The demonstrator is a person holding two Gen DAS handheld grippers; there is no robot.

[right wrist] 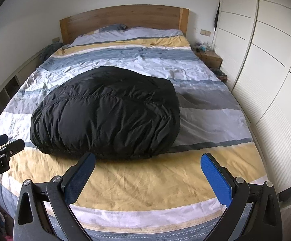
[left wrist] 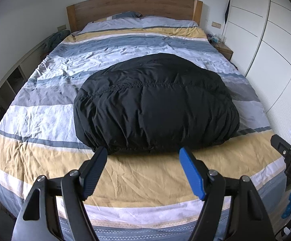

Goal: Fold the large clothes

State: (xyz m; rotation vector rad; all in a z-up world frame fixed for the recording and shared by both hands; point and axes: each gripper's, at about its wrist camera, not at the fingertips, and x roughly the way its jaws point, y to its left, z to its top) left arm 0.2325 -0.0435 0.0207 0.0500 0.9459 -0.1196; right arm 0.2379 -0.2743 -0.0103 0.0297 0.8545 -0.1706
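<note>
Jacket: black puffy jacket (left wrist: 155,102) lies bundled in a rounded heap on the striped duvet (left wrist: 44,120), about mid-bed, its near hem on the yellow stripe.
Left gripper (left wrist: 143,156): I see its fingers (left wrist: 94,172) spread apart, empty, tips just short of the hem and bracketing its middle.
Right gripper (right wrist: 148,162): fingers (right wrist: 215,178) released, nothing between them; the heap sits ahead and left, hem near the left fingertip.
Bed: wooden headboard (right wrist: 123,20) at the far end.
</note>
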